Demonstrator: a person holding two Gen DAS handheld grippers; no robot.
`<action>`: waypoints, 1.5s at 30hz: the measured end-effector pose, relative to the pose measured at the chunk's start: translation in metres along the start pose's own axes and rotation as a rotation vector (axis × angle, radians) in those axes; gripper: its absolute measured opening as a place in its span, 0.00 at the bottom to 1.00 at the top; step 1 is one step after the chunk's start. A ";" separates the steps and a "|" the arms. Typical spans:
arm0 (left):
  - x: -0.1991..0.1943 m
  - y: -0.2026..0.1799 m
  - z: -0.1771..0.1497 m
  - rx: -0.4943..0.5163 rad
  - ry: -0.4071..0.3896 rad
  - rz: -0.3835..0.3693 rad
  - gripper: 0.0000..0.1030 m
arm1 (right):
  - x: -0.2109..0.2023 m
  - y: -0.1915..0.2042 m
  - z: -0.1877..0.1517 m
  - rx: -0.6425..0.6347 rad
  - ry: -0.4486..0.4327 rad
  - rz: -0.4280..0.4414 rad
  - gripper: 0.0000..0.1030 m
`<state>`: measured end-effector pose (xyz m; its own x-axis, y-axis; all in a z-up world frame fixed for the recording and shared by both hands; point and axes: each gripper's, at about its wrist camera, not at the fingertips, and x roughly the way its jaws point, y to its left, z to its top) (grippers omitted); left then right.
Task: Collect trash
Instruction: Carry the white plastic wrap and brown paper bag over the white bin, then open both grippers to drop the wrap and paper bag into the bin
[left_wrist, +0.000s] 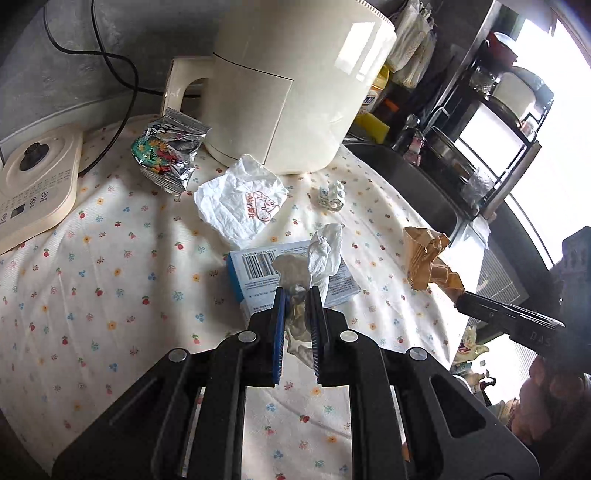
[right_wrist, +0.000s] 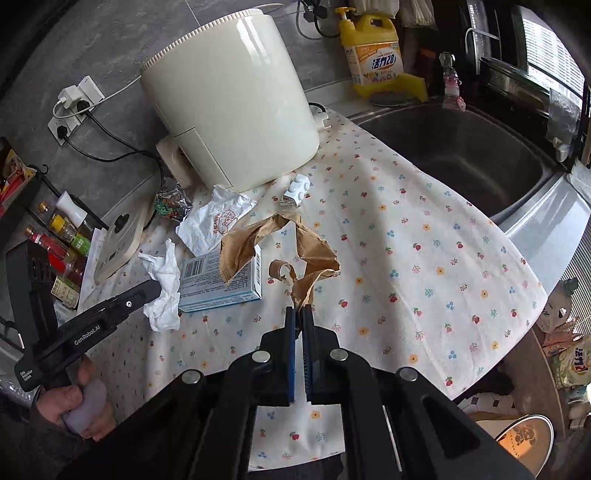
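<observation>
I see the left gripper (left_wrist: 298, 291) clamped on a crumpled white tissue (left_wrist: 325, 251) — lifted over the blue-and-white cardboard box (left_wrist: 255, 266) on the floral tablecloth (left_wrist: 110, 280). My right gripper (right_wrist: 300, 314) pinches a torn brown paper bag (right_wrist: 310, 254), hanging clear above the cloth — near the box.

A cream air fryer (right_wrist: 229, 99) stood at the back edge of the floral cloth (right_wrist: 406, 236). A kettle base (left_wrist: 33, 184) lay at its left edge. Right of the cloth was a steel sink (right_wrist: 461, 155), a yellow detergent bottle (right_wrist: 373, 55) behind it.
</observation>
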<state>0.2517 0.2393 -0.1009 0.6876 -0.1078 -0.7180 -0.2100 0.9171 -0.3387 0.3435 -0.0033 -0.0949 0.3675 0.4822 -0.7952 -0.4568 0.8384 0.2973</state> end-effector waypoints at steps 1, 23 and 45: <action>0.002 -0.010 -0.002 0.015 0.008 -0.010 0.13 | -0.007 -0.009 -0.004 0.018 -0.005 -0.006 0.04; 0.062 -0.245 -0.061 0.331 0.172 -0.248 0.13 | -0.159 -0.203 -0.126 0.382 -0.114 -0.243 0.05; 0.097 -0.408 -0.180 0.520 0.331 -0.367 0.13 | -0.223 -0.330 -0.270 0.610 -0.090 -0.353 0.57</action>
<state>0.2790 -0.2142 -0.1413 0.3859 -0.4795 -0.7882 0.4095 0.8546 -0.3193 0.1937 -0.4561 -0.1588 0.4871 0.1529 -0.8599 0.2275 0.9283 0.2940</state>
